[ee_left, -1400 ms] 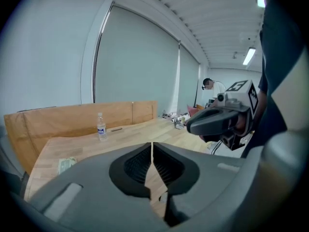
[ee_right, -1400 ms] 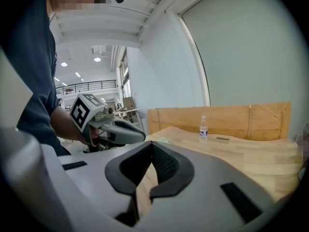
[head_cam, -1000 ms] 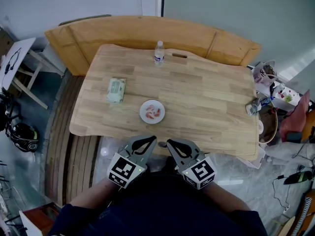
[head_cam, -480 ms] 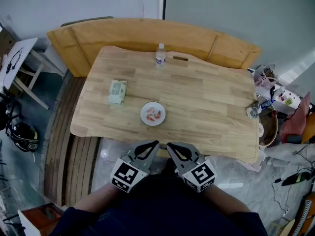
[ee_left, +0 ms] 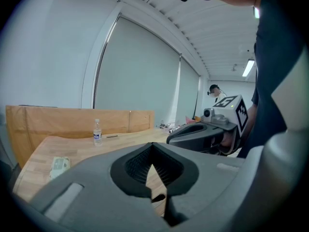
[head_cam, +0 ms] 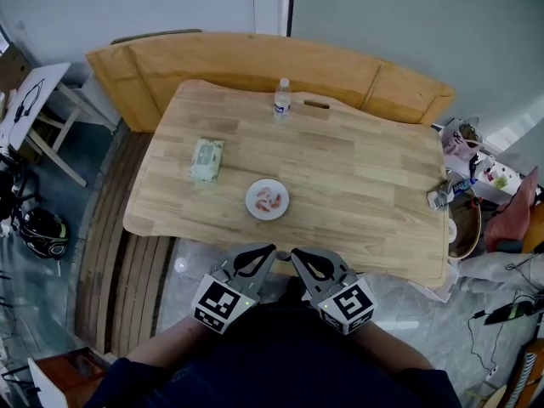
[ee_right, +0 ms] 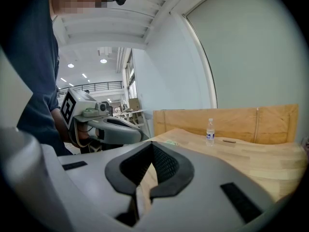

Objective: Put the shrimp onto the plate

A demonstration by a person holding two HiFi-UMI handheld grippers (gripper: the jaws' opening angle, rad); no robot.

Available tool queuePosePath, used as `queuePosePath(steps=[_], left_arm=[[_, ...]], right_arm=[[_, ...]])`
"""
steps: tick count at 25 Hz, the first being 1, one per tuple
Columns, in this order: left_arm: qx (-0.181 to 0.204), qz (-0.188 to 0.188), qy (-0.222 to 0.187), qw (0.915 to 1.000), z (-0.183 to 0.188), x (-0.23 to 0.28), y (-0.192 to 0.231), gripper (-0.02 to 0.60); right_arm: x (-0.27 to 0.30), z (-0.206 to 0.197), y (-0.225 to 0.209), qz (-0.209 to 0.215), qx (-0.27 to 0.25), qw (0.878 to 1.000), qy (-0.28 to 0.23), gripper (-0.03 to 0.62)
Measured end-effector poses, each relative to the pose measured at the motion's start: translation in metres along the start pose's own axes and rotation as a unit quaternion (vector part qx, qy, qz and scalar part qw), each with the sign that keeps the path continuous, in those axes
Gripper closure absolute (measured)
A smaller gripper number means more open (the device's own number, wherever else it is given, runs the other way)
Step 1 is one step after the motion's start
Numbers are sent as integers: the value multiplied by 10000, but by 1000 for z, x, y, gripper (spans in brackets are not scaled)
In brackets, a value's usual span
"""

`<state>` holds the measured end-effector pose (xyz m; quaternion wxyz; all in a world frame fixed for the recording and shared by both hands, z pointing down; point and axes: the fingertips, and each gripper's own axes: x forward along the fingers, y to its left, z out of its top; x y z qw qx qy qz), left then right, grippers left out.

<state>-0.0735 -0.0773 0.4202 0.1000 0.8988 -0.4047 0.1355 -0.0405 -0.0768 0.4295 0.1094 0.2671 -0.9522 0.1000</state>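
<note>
Pink-red shrimp on a small white plate.

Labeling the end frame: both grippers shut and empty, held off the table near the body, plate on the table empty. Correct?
One error: the plate isn't empty. Pink shrimp lie on it, as the head view shows. The rest stands: the left gripper and right gripper are shut and empty, held off the table near the body.
</note>
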Motion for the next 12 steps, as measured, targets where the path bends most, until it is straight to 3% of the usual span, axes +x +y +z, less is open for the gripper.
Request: queuePosePath(steps=[12], left_arm=[[-23,50,-14,10000,1,0,6,577]], right_arm=[[6,3,0,55,-18,10000,24,585]])
